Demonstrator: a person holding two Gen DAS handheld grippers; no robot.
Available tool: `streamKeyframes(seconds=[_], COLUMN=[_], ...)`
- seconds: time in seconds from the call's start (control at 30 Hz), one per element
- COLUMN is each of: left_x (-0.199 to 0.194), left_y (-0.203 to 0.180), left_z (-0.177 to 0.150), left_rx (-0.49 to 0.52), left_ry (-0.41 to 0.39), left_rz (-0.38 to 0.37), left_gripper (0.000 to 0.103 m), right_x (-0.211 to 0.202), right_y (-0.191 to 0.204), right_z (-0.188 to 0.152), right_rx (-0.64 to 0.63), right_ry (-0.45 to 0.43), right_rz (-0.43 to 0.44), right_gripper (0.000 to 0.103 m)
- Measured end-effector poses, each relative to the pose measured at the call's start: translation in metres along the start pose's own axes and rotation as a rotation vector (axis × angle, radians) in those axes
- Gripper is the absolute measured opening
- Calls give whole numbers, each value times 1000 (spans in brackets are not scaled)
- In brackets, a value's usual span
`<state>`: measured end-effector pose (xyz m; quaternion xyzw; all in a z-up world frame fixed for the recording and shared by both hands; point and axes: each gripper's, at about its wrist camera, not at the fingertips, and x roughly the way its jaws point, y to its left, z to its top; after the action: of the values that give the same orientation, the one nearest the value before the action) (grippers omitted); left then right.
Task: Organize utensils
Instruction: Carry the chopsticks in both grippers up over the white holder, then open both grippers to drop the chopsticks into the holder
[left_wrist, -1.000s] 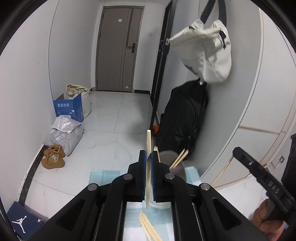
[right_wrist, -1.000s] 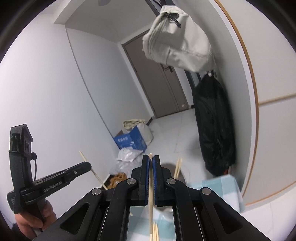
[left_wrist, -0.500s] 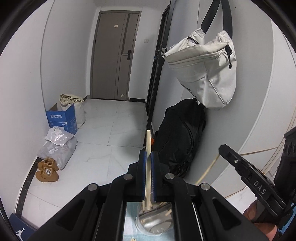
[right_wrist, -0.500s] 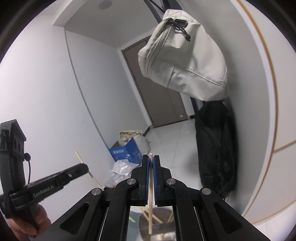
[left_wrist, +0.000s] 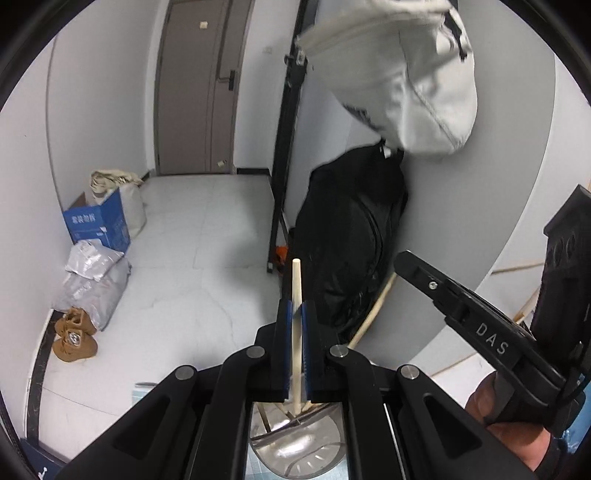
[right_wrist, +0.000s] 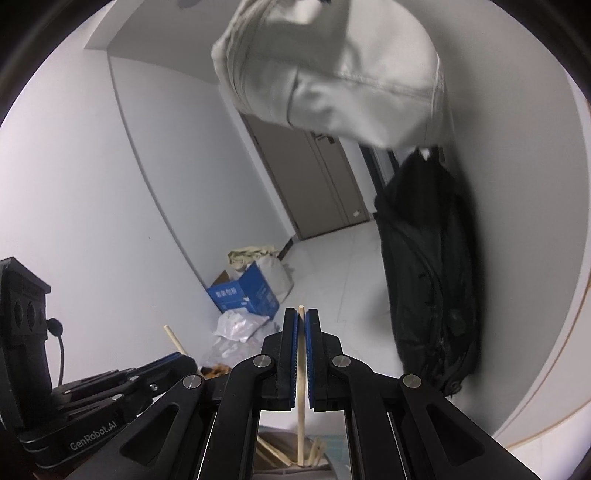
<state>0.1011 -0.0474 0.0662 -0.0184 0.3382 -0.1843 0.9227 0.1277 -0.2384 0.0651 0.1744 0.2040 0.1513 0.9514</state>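
My left gripper (left_wrist: 294, 310) is shut on a pale wooden chopstick (left_wrist: 296, 295) that stands upright between its blue pads. The stick's lower end dips into a shiny metal holder (left_wrist: 299, 448) just beneath the jaws, where other chopsticks lean. My right gripper (right_wrist: 301, 319) is shut on a second chopstick (right_wrist: 301, 369). That stick also points down into the holder (right_wrist: 291, 456), among several sticks. The right gripper shows in the left wrist view (left_wrist: 402, 260), close on the right. The left gripper (right_wrist: 184, 360) shows low left in the right wrist view.
A white bag (left_wrist: 406, 74) hangs on the curved wall above a black backpack (left_wrist: 351, 236). On the floor beyond lie a blue box (left_wrist: 98, 221), plastic bags (left_wrist: 92, 284) and brown shoes (left_wrist: 74, 332). A blue cloth (left_wrist: 142, 391) lies under the holder. A hand (left_wrist: 506, 417) holds the right gripper.
Both grippers have moved forward over the holder, which now lies right under their jaws. The loose chopsticks on the cloth have dropped out of view. The grippers have come closer together.
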Motion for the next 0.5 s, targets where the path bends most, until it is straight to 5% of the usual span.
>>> streamKeyframes(seconds=[0.5], left_x=[33], left_y=[12], left_z=[-27], left_rx=[-37], left_ry=[161], left_rz=[-68], left_gripper=[1], right_x=[20], right_y=[-3], right_z=[-53], right_rx=[-49], right_ry=[156], right_rz=[67], right_gripper=[3])
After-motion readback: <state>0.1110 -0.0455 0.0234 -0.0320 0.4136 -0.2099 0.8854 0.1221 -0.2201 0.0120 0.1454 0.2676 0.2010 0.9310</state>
